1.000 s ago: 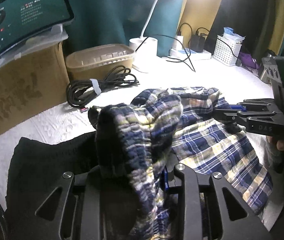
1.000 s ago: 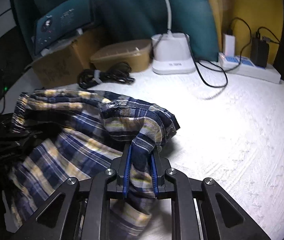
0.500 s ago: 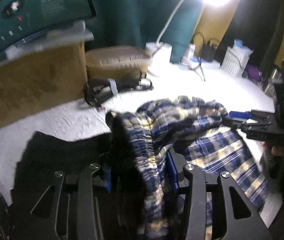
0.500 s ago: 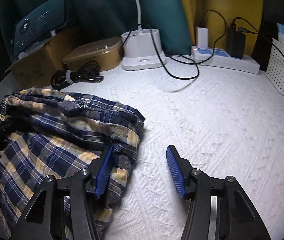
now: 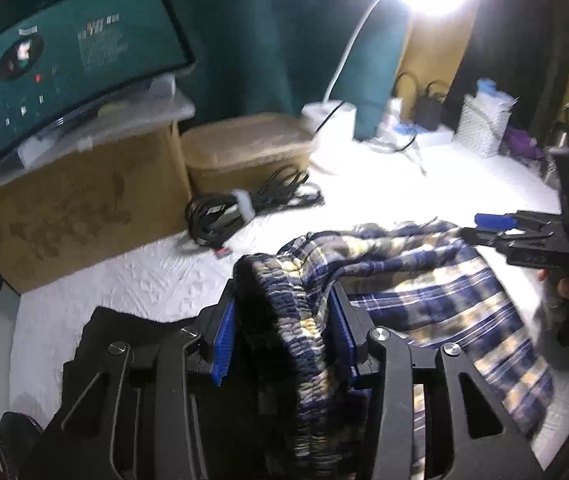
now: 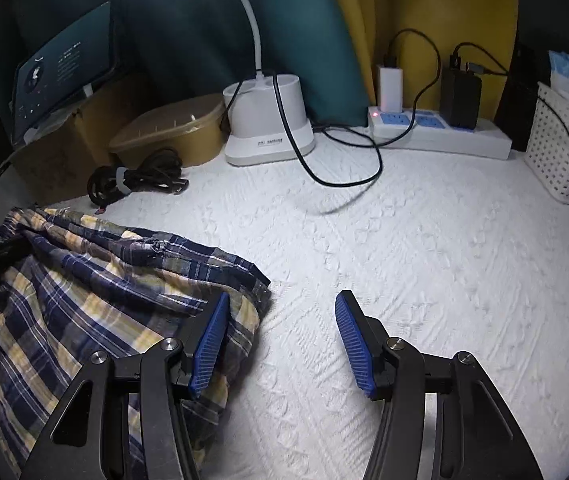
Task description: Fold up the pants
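**Waistband pinched at left, right tool spread beside the hem**

Where the elastic waistband bunches up, the left gripper point(image 5: 282, 336) has its blue pads pressed against both sides of the gathered cloth, so it grips the plaid pants point(image 5: 436, 280) there. Fabric trails from that pinch across to the right and lies loosely crumpled on the white textured bedspread point(image 6: 424, 248). A dark garment point(image 5: 124, 336) sits under and left of the left tool, on the same cover.

Right gripper point(image 6: 280, 340): pads set wide apart, nothing between them. Its left pad sits just at the edge of the pants point(image 6: 96, 280), over the hem; whether it touches the cloth cannot be told. Its right pad is over bare bedspread. In the left wrist view the same tool point(image 5: 532, 240) shows at far right, beside the far edge of the pants.

Background, along the back edge: cardboard box point(image 5: 72, 208) with a tablet point(image 5: 72, 64) on top, tan lidded container point(image 6: 172, 128), coiled black cable point(image 6: 132, 180), white lamp base point(image 6: 268, 128), power strip point(image 6: 440, 132) with chargers plugged in, white perforated basket point(image 6: 564, 148). Left view is motion-blurred.
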### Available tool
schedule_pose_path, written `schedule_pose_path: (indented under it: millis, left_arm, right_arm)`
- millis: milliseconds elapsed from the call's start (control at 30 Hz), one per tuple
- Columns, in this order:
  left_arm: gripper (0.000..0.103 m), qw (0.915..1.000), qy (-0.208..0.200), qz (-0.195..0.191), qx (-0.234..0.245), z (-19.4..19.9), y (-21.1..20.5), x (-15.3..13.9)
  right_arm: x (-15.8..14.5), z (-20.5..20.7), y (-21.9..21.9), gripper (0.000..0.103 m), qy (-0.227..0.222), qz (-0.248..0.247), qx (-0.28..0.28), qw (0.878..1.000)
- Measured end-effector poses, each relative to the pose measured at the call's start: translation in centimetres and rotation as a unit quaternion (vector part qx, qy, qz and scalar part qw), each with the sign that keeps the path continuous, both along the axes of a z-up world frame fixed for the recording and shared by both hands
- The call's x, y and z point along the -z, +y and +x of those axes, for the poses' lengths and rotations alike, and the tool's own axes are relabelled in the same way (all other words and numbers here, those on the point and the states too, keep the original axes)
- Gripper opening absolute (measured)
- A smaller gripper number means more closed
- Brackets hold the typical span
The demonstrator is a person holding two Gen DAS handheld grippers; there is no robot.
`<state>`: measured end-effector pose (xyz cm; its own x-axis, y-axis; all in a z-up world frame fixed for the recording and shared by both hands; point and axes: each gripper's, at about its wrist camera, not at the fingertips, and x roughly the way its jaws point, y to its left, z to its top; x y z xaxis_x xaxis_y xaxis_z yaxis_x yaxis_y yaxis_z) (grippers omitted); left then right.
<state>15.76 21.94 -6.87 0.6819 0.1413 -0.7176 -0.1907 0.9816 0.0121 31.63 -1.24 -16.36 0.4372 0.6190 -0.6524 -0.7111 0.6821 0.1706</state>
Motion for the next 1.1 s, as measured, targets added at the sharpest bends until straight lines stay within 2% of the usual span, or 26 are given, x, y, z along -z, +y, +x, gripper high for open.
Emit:
schedule_pose_path:
  millis: [133, 333, 467, 600, 733, 867, 1000, 1100]
  left_arm:
    - [0.045, 0.9999, 0.008, -0.011, -0.002, 0.0, 0.7, 0.7]
    - [0.061, 0.9998, -0.011, -0.008, -0.011, -1.1, 0.5, -0.5]
    - [0.063, 0.9995, -0.023, -0.017, -0.013, -2.2, 0.3, -1.2]
    - [0.084, 0.9977, -0.050, -0.045, -0.012, -3.9, -0.3, -1.7]
    - [0.085, 0.9984, -0.039, -0.041, 0.009, -4.7, -2.0, -0.9]
    - [0.085, 0.9987, -0.010, -0.049, 0.007, -4.8, -2.9, 0.8]
    - [0.085, 0.9996, 0.018, -0.018, -0.008, -5.3, -3.2, 2.3]
    - [0.085, 0.9993, 0.027, -0.013, -0.023, -5.7, -2.4, 3.0]
  right_arm:
    - [0.4, 0.3, 0.2, 0.061, 0.002, -0.001, 0.002, 1.000]
    - [0.1, -0.1, -0.3, 0.062, -0.001, -0.006, 0.011, 1.000]
    - [-0.5, -0.9, -1.1, 0.062, -0.006, -0.007, 0.024, 1.000]
    - [-1.6, -3.0, -1.6, 0.062, -0.021, -0.003, 0.018, 1.000]
    - [-1.6, -5.2, -1.3, 0.071, -0.022, -0.004, 0.003, 1.000]
    - [-0.6, -7.1, -0.9, 0.071, -0.009, -0.015, -0.007, 1.000]
    - [0.5, -8.4, -1.0, 0.071, -0.001, -0.027, -0.011, 1.000]
    - [1.1, -8.9, -1.3, 0.072, 0.003, -0.034, -0.008, 0.999]
